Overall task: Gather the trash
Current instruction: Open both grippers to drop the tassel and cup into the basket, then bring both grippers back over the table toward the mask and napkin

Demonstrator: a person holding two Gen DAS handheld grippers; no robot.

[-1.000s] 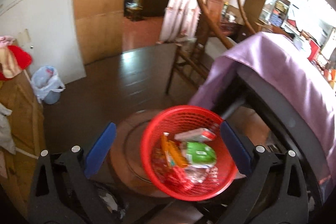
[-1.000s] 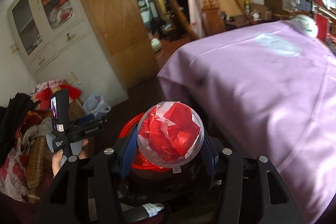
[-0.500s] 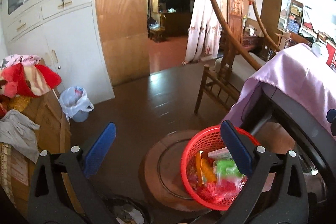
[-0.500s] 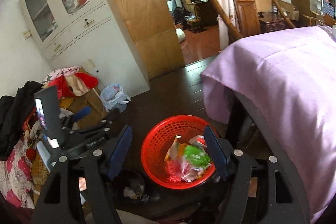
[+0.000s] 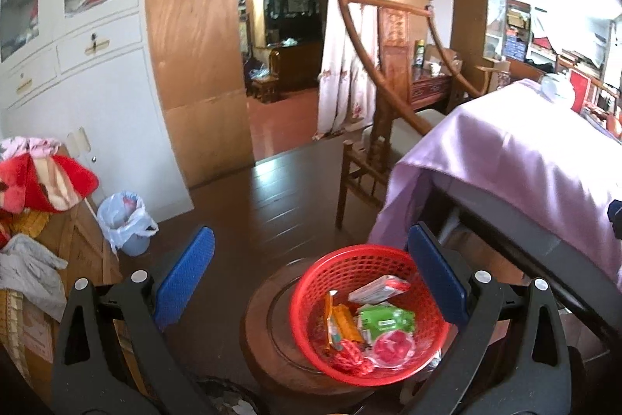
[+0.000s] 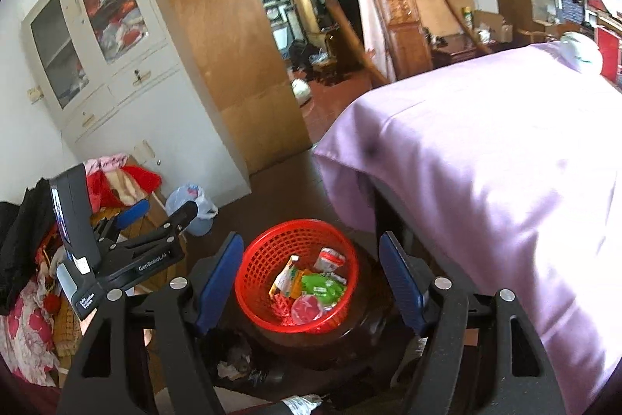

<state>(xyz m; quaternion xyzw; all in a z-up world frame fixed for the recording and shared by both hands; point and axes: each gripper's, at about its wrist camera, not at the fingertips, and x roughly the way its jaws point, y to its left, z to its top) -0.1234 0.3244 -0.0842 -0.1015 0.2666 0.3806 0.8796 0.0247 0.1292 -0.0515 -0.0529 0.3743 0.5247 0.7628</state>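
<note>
A red mesh basket [image 5: 350, 259] [image 6: 272, 247] sits on a round dark wooden stool [image 5: 268, 333]. Inside it lie a green packet [image 5: 385, 319] [image 6: 320, 284], an orange wrapper [image 5: 342, 323], a white-and-red packet [image 5: 379, 288] and a clear dome holding red paper [image 5: 392, 345] [image 6: 307, 310]. My right gripper [image 6: 309, 282] hangs open above the basket with nothing between its blue pads. My left gripper [image 5: 311, 279] is also open and empty, above and to the left of the basket. It shows in the right wrist view as the left gripper [image 6: 165, 211].
A table under a purple cloth [image 5: 525, 158] [image 6: 486, 162] stands close on the right of the stool. A wooden chair [image 5: 373, 127] stands behind. A small bin lined with a white bag [image 5: 124, 224] [image 6: 192, 201] and a pile of clothes [image 5: 35, 181] are on the left.
The right gripper opened and let go of the clear dome with red paper, which now lies in the basket. Both grippers rose and drew back from the basket.
</note>
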